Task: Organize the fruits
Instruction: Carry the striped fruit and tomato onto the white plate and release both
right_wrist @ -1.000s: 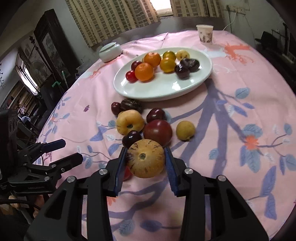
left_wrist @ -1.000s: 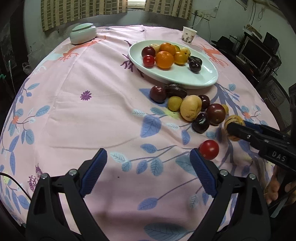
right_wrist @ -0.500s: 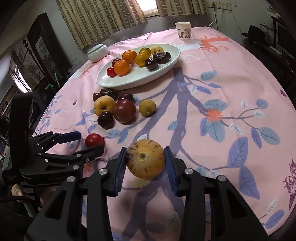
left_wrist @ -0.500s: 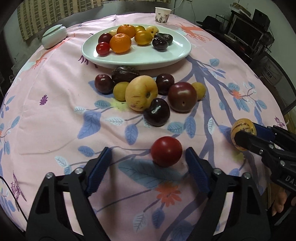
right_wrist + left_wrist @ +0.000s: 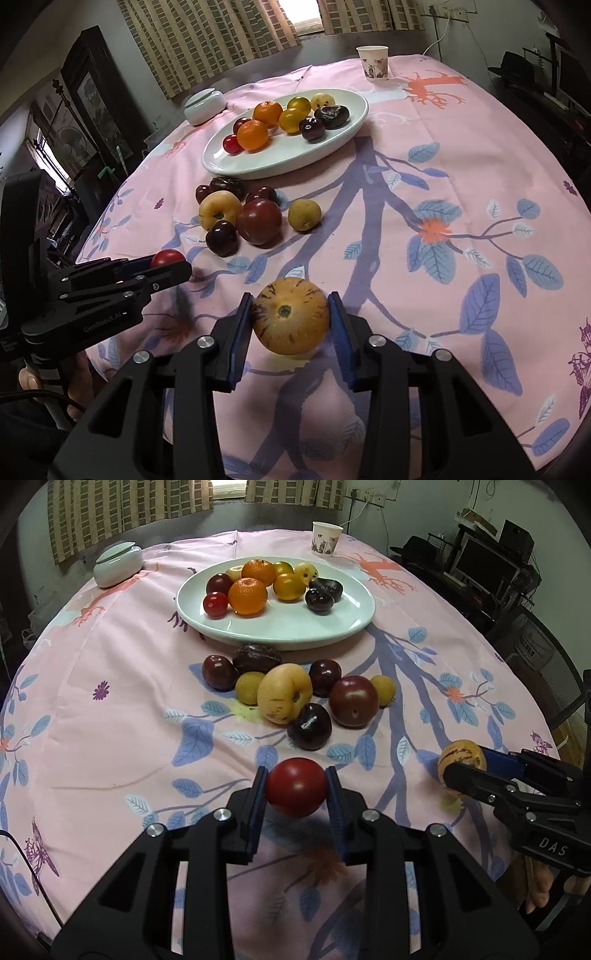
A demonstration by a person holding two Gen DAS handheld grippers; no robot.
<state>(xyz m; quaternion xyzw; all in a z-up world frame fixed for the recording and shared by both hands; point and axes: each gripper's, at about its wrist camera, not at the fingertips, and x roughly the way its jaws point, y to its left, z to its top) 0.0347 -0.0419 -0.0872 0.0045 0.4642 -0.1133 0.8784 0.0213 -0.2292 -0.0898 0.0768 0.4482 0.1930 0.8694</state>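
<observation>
nearest me, the left gripper [image 5: 296, 792] has its blue pads pressed against both sides of a red tomato [image 5: 296, 792], closed down to the width of the fruit; whether the tomato is clear of the cloth i cannot tell; off to its right, the right gripper [image 5: 291, 320] is clamped the same way on a yellow purple-streaked melon [image 5: 291, 320], pads flat against its flanks, a yellowish shadow on the pink floral tablecloth [image 5: 461, 177] under it; the two grippers sit near each other at the near edge of the table, each with its own fruit; just beyond them a loose cluster lies on the cloth: a dark plum [image 5: 309, 726] closest, behind it a big yellow fruit [image 5: 284, 693] with a dimple, touching a dark red tomato [image 5: 354, 700], a small yellow fruit [image 5: 384, 689] just beside that, then more dark plums, a small green-yellow fruit and a wrinkled dark fruit [image 5: 256, 658] right up by the plate; farther on, the white oval plate [image 5: 280, 629] holds two oranges [image 5: 247, 595], a small red tomato, yellow fruits and dark ones, gathered in its far half; past the plate, a pale green lidded bowl [image 5: 117, 564] stands at the far left and a paper cup [image 5: 325, 538] at the far right; striped curtains [image 5: 125, 509] hang behind the table.
</observation>
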